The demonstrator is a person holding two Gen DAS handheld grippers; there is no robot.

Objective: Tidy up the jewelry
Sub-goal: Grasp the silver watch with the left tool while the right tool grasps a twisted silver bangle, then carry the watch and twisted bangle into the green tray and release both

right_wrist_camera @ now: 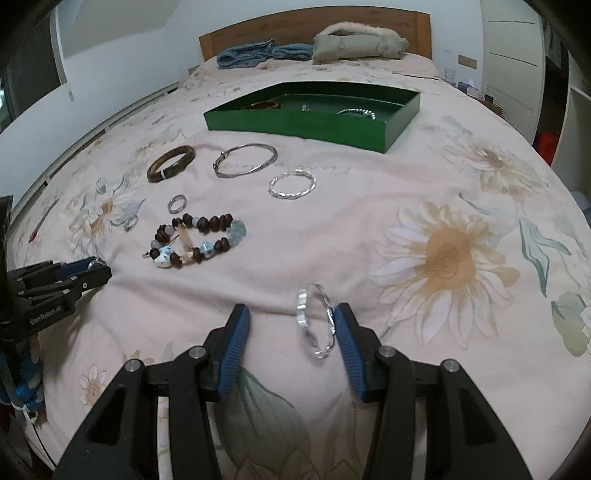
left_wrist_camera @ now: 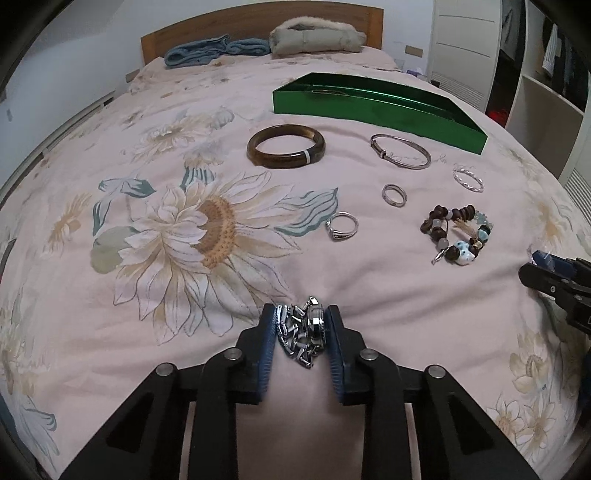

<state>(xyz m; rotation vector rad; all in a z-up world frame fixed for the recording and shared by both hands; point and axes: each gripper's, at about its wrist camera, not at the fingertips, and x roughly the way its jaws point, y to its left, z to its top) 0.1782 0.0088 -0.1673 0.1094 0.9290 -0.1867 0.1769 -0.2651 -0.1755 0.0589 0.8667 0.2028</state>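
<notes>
A metal-link watch [left_wrist_camera: 303, 334] sits bunched between the blue pads of the left hand-held gripper [left_wrist_camera: 302, 332], which is pinching it just above the bedspread [left_wrist_camera: 110, 184]. The right hand-held gripper [right_wrist_camera: 291, 328] is spread wide; a silver twisted bangle [right_wrist_camera: 316, 321] stands on edge between its fingers, touching the right pad [right_wrist_camera: 345, 332] and apart from the left one.

From the watch, a small silver ring [left_wrist_camera: 341, 225] lies at 12 o'clock, a second ring [left_wrist_camera: 394, 195] and a beaded bracelet [left_wrist_camera: 456, 233] toward 1 o'clock, and a twisted silver bangle [left_wrist_camera: 468, 178] beyond them. Farther up, a brown bangle [left_wrist_camera: 286, 146] sits at 12 o'clock and a thin silver bangle [left_wrist_camera: 400, 151] just right of it. Behind these lies a green tray [right_wrist_camera: 295, 123], which already holds several pieces.

All rests on a bed with a pink floral cover. At its far end are a wooden headboard [left_wrist_camera: 258, 26], folded blue cloth [left_wrist_camera: 216, 50] and a beige fur-trimmed garment [left_wrist_camera: 317, 37]. White cupboards [left_wrist_camera: 469, 48] stand at 2 o'clock.
</notes>
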